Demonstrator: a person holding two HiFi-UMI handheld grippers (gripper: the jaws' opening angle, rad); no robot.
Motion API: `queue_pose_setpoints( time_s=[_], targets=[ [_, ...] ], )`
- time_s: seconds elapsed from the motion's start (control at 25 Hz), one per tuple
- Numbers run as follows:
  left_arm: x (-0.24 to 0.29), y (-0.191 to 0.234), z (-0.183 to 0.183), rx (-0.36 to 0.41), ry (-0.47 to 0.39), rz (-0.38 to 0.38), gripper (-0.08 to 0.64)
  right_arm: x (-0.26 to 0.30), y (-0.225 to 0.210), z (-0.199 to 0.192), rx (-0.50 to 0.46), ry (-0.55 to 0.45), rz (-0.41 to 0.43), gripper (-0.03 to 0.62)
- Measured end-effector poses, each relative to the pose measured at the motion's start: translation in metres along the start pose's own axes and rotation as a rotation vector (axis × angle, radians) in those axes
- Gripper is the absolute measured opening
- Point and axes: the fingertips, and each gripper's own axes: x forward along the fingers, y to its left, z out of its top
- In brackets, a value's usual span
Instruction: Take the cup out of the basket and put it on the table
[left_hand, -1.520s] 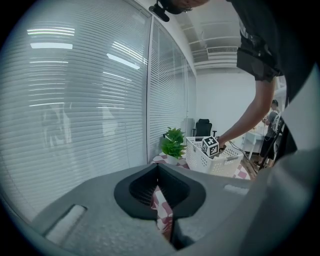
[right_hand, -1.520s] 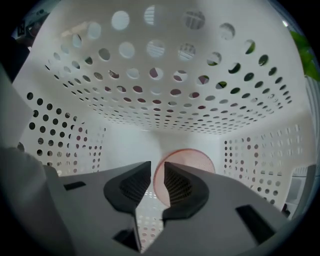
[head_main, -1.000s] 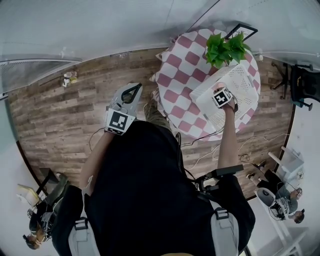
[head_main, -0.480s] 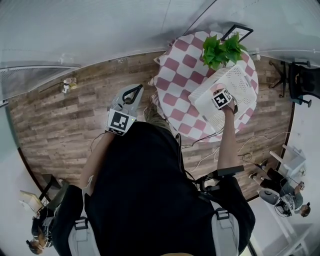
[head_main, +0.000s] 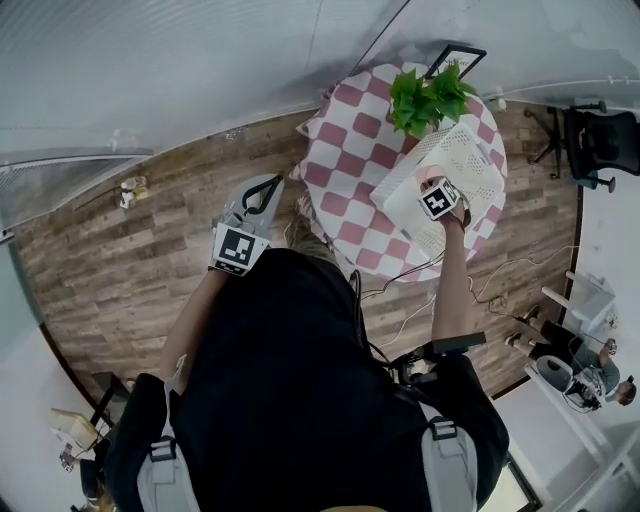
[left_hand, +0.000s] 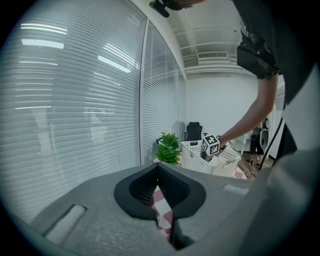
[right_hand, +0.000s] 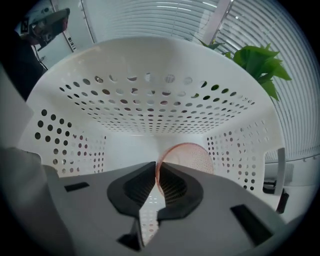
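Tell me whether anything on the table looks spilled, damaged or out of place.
Nothing stands out. The white basket sits upright on the checked table beside the green plant, and the pink cup inside it looks whole, its rim pinched by the right hand-held gripper.

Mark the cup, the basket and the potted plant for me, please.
cup (right_hand: 191, 158), right gripper view, on its pink body just beyond the jaws.
basket (right_hand: 150, 102), right gripper view, on its perforated far wall.
potted plant (head_main: 425, 95), head view, on its green leaves.
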Motion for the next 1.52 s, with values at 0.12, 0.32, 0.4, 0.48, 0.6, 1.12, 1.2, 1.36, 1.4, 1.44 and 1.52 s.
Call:
queue_pose_setpoints(
  time_s=[0.12, 0.32, 0.4, 0.48, 0.6, 1.12, 1.2, 1.36, 1.4, 1.44, 1.52],
  targets=[
    [0.003, 0.000, 0.003, 0.013, -0.006, -0.032, 0.005, -0.008, 0.003, 0.003, 0.025, -0.023, -0.012, 0.031],
    [0.009, -0.008, 0.010, 0.031, -0.015, -0.083, 0.005, -0.026, 0.004, 0.003, 0.060, -0.053, -0.043, 0.029],
    [0.012, -0.009, 0.012, 0.039, -0.019, -0.104, 0.005, -0.032, 0.004, 0.000, 0.075, -0.061, -0.058, 0.031],
    [0.016, -0.011, 0.015, 0.046, -0.026, -0.127, 0.005, -0.039, 0.003, -0.002, 0.098, -0.072, -0.076, 0.031],
    [0.020, -0.009, 0.020, 0.058, -0.037, -0.155, 0.005, -0.051, 0.003, 0.004, 0.132, -0.101, -0.102, 0.029],
    [0.034, -0.014, 0.027, 0.073, -0.052, -0.255, 0.005, -0.098, 0.002, 0.003, 0.271, -0.186, -0.188, 0.030],
    [0.034, -0.014, 0.023, 0.072, -0.049, -0.266, 0.005, -0.101, 0.004, 0.005, 0.281, -0.195, -0.200, 0.030],
    [0.034, -0.018, 0.021, 0.086, -0.050, -0.307, 0.005, -0.112, 0.008, 0.010, 0.293, -0.214, -0.224, 0.030],
    [0.035, -0.020, 0.020, 0.091, -0.050, -0.322, 0.005, -0.116, 0.008, 0.010, 0.300, -0.222, -0.233, 0.031],
    [0.036, -0.022, 0.020, 0.096, -0.049, -0.336, 0.005, -0.120, 0.007, 0.011, 0.311, -0.233, -0.243, 0.029],
    [0.039, -0.021, 0.020, 0.113, -0.048, -0.353, 0.005, -0.127, 0.005, 0.013, 0.341, -0.261, -0.259, 0.029]
  ],
)
